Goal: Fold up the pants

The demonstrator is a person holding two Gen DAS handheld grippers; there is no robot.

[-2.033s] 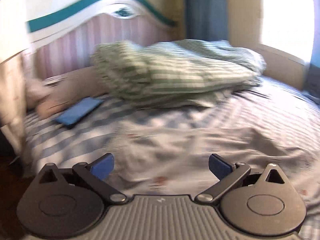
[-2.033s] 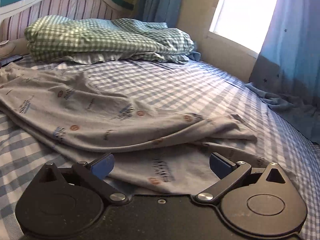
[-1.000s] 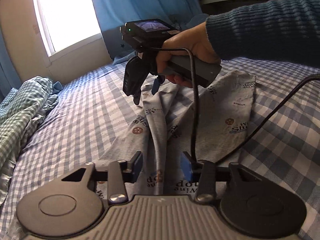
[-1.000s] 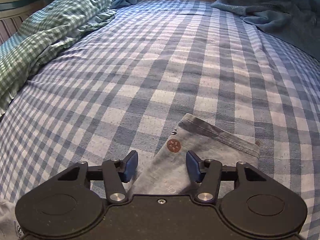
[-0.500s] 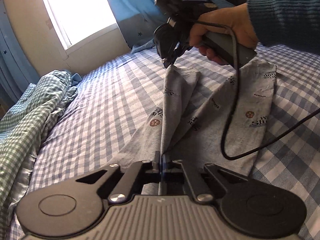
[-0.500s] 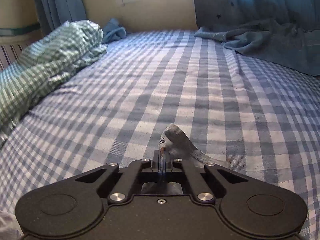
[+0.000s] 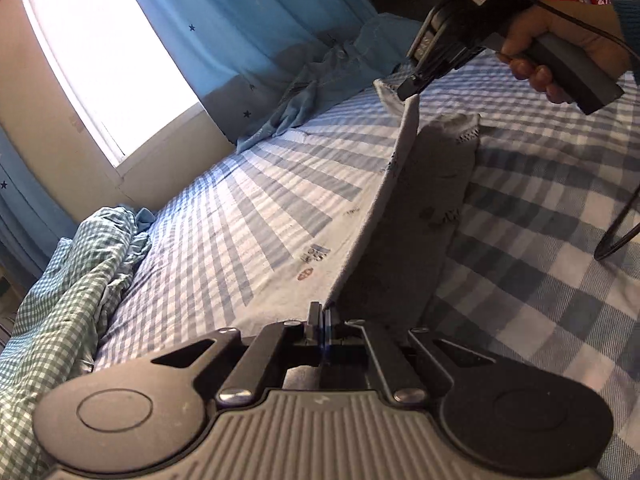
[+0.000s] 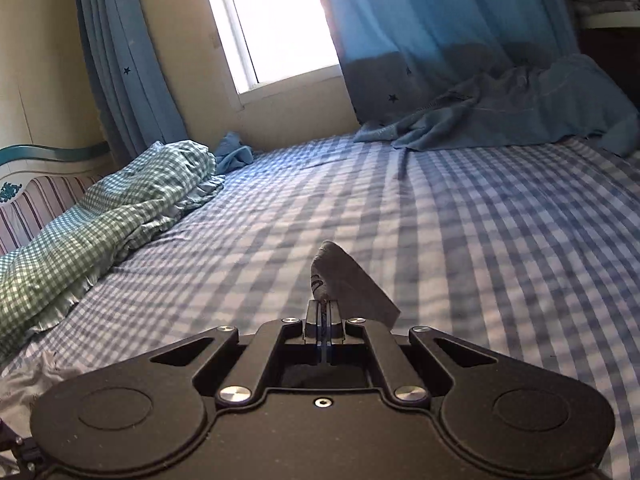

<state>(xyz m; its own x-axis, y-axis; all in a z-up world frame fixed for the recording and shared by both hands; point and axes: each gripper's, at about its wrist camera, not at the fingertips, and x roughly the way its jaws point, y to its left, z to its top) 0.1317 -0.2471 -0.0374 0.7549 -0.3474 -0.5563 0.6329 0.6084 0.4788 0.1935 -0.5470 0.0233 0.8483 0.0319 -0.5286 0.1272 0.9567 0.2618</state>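
The grey printed pants [image 7: 416,216] hang as a taut sheet above the checked bed, stretched between my two grippers. In the left wrist view my left gripper [image 7: 322,316] is shut on the near edge of the cloth. At the far end my right gripper [image 7: 410,88], held in a person's hand [image 7: 536,52], pinches the other end higher up. A second part of the pants [image 7: 460,128] droops beyond it onto the bed. The right wrist view shows my right gripper [image 8: 322,310] shut on a grey corner of the pants [image 8: 344,280] that sticks up past the fingertips.
A blue-and-white checked bedsheet [image 8: 480,220] covers the bed. A green checked quilt [image 8: 112,220] is bunched at the left by the striped headboard [image 8: 36,200]. Blue curtain cloth [image 8: 500,108] spills onto the far edge under the window [image 8: 272,20]. A black cable [image 7: 620,224] loops at the right.
Both grippers closed on the pants, then lifted them. My right gripper swung up and away, pulling the cloth off the bed into a taut raised sheet.
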